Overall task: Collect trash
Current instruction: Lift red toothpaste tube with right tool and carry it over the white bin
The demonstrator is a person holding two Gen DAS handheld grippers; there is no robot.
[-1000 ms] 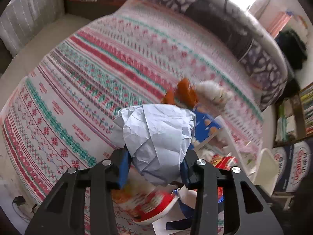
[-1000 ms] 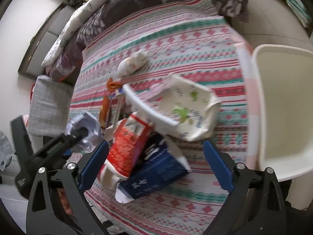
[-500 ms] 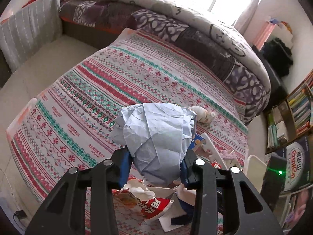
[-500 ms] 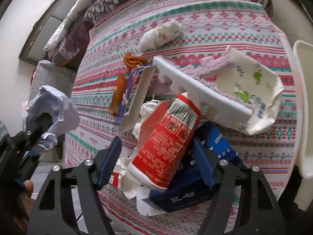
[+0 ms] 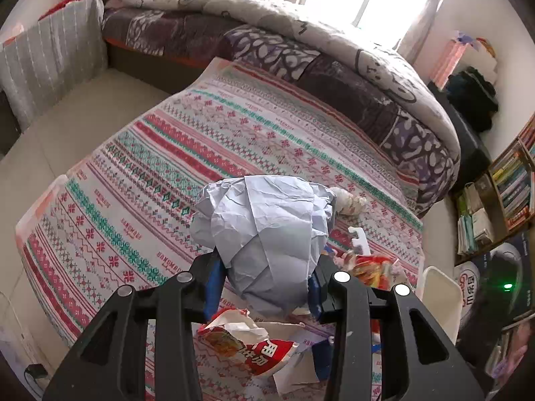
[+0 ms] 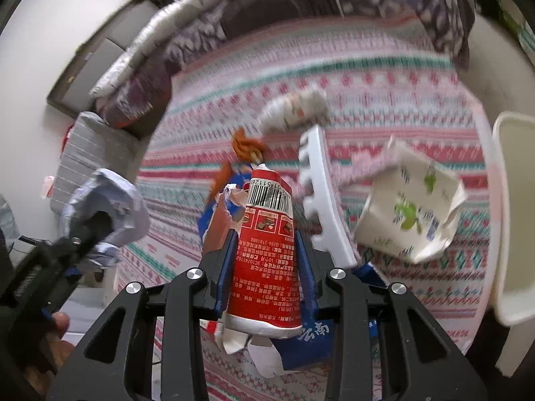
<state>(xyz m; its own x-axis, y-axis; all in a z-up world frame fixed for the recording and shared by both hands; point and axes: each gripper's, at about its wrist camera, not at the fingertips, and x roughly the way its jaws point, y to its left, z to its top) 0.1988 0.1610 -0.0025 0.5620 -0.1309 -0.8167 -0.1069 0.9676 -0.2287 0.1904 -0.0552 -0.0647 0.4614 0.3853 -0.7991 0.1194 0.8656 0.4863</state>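
My left gripper [image 5: 264,284] is shut on a crumpled ball of pale blue paper [image 5: 267,234] and holds it above the patterned cloth [image 5: 200,140]; it also shows at the left of the right wrist view [image 6: 103,210]. My right gripper [image 6: 264,250] is shut on a red snack packet [image 6: 267,244] with a barcode. Around it lie a white paper cup with green print [image 6: 411,210], a white foam strip [image 6: 321,193], a blue carton [image 6: 311,344], orange peel [image 6: 247,143] and a crumpled white wrapper [image 6: 294,107].
A white plastic bin [image 6: 511,217] stands at the right edge of the cloth, also in the left wrist view [image 5: 438,300]. A bed with a quilt [image 5: 301,40] lies beyond. A grey cushion [image 5: 50,56] is at the left, bookshelves [image 5: 505,193] at the right.
My right gripper has closed on the red snack packet and lifted it. My left gripper has risen higher with the paper ball.
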